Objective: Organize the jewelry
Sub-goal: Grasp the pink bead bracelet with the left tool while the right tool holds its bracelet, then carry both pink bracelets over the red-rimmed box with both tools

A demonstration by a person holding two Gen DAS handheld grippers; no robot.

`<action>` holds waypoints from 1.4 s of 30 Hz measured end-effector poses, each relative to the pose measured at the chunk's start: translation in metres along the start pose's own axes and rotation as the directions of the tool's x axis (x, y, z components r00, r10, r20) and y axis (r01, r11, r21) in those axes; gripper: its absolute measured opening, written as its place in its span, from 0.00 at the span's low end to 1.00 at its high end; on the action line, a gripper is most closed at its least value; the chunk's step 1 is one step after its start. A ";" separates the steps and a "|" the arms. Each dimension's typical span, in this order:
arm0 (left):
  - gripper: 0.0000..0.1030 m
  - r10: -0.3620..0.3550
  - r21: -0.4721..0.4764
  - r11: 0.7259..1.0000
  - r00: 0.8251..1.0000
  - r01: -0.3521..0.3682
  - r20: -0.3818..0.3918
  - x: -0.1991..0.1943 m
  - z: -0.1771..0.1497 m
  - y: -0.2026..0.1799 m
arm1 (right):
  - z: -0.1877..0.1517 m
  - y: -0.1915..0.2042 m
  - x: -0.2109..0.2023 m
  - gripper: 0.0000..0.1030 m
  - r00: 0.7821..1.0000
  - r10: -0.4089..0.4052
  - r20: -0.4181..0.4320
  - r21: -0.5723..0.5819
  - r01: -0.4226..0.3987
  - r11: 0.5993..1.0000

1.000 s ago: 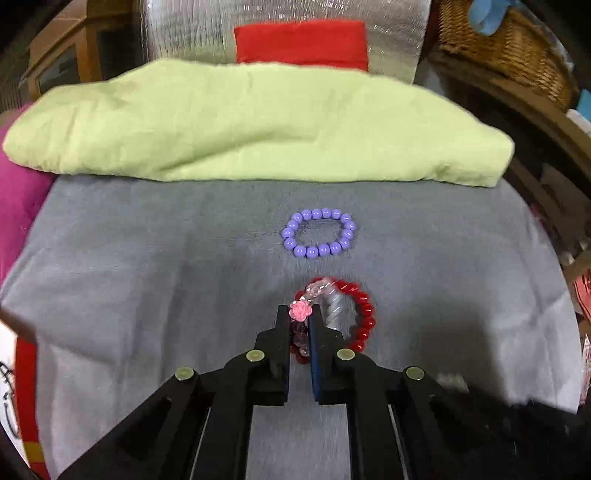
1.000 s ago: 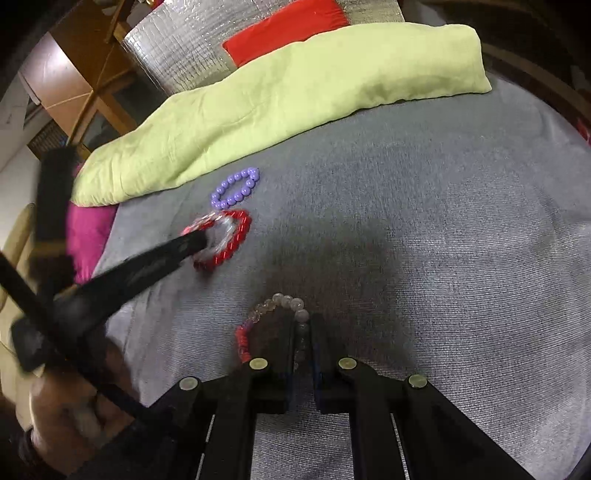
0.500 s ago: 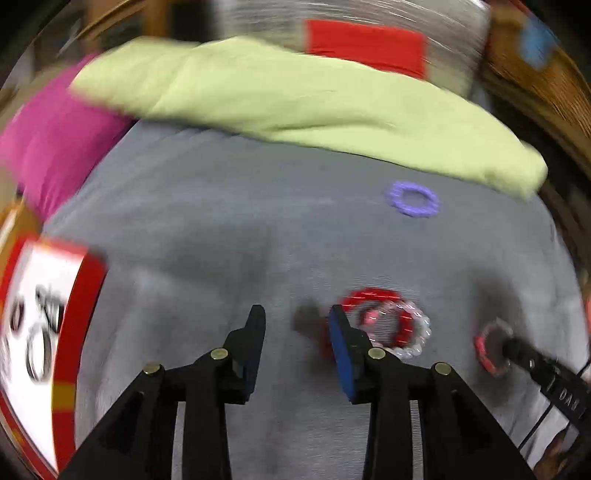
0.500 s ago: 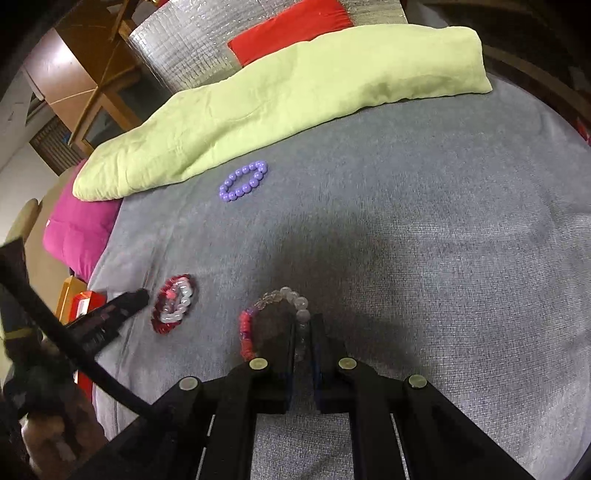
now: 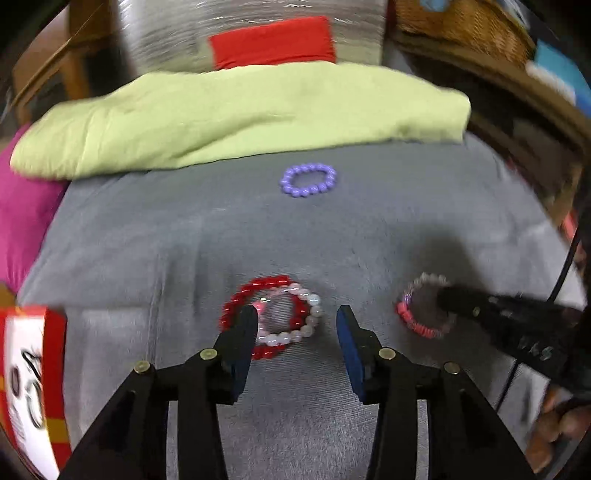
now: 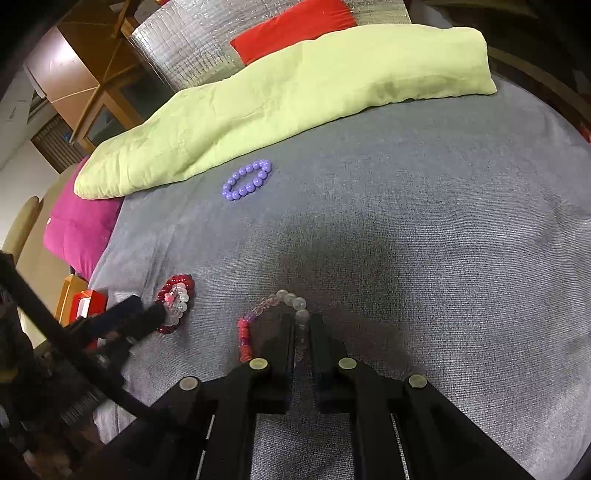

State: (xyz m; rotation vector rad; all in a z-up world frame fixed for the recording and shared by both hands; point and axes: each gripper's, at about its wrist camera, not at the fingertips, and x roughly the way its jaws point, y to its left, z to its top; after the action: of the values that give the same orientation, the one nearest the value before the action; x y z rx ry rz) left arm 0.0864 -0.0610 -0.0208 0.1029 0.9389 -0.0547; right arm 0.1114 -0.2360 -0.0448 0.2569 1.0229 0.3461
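A red bead bracelet (image 5: 243, 295) lies on the grey cloth (image 5: 147, 240) with a pale pink bead bracelet (image 5: 308, 321) resting on it; both also show in the right wrist view (image 6: 176, 295). My left gripper (image 5: 295, 319) is open just above them. A purple bead bracelet (image 5: 308, 180) lies farther back, also in the right wrist view (image 6: 246, 180). My right gripper (image 6: 302, 325) is shut on a clear-and-pink bead bracelet (image 6: 269, 304), which lies on the cloth and shows at the right of the left wrist view (image 5: 419, 314).
A folded light-green cloth (image 5: 240, 118) lies along the back of the surface. A magenta cushion (image 6: 79, 229) sits at the left. A red and white box (image 5: 31, 376) is at the near left edge. A wicker basket (image 5: 461, 26) stands at the back right.
My left gripper has opened and let go of the pale pink bracelet, which now lies on the red one. It pulled back and swung. The right gripper stays shut on its bracelet.
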 end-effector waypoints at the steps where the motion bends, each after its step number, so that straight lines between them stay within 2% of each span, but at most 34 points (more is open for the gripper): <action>1: 0.44 0.021 0.024 0.999 1.000 -0.021 -0.002 0.002 0.000 -0.005 | 0.000 0.000 0.000 0.08 1.000 0.002 0.000 0.001 -0.002 1.000; 2: 0.40 0.038 0.049 0.998 0.999 -0.037 -0.013 0.008 -0.001 -0.008 | 0.000 -0.001 0.000 0.08 1.000 0.003 0.000 0.002 -0.003 1.000; 3: 0.15 0.042 0.072 0.997 0.998 -0.040 -0.036 0.016 -0.001 -0.011 | 0.001 -0.001 0.000 0.08 1.000 0.005 -0.001 0.003 -0.005 1.000; 4: 0.07 0.043 0.078 0.996 0.998 -0.040 -0.048 0.019 -0.001 -0.011 | 0.001 -0.001 0.000 0.08 1.000 0.007 -0.001 0.003 -0.007 1.000; 7: 0.08 0.031 0.053 0.998 0.999 -0.030 -0.016 0.014 -0.001 -0.004 | 0.002 -0.002 -0.001 0.08 1.000 0.011 0.001 0.007 -0.011 1.000; 12: 0.08 -0.009 0.036 0.999 0.998 0.007 0.066 -0.023 -0.001 -0.001 | 0.002 -0.001 -0.002 0.08 1.000 0.014 0.002 0.003 -0.014 1.000; 15: 0.07 -0.042 -0.006 0.999 0.994 0.043 0.103 -0.041 0.003 0.009 | 0.002 -0.002 -0.003 0.08 1.000 0.014 0.002 0.006 -0.014 1.000; 17: 0.07 -0.062 -0.028 0.997 0.991 0.066 0.122 -0.052 0.002 0.015 | 0.002 -0.002 -0.003 0.08 1.000 0.014 0.003 0.005 -0.014 1.000; 20: 0.07 -0.111 -0.044 0.992 0.988 0.117 0.110 -0.054 0.002 0.018 | 0.002 -0.001 -0.003 0.08 1.000 0.014 0.002 0.002 -0.014 1.000; 28: 0.07 -0.093 -0.090 0.990 0.988 0.105 0.123 -0.054 -0.002 0.029 | 0.002 -0.001 -0.004 0.08 1.000 0.013 0.008 0.010 -0.013 1.000; 35: 0.07 -0.086 -0.147 0.984 0.988 0.104 0.127 -0.063 -0.019 0.041 | 0.001 0.011 -0.011 0.08 0.999 0.027 0.033 -0.037 -0.026 0.999; 42: 0.07 -0.051 -0.196 0.978 0.990 0.075 0.128 -0.080 -0.041 0.049 | -0.009 0.029 -0.044 0.08 0.996 0.029 0.082 -0.087 -0.022 0.996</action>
State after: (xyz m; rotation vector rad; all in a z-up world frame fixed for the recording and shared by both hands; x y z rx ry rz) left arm 0.0109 -0.0075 0.0233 -0.1156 0.8202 -0.0248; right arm 0.0781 -0.2265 -0.0040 0.2051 0.9214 0.3981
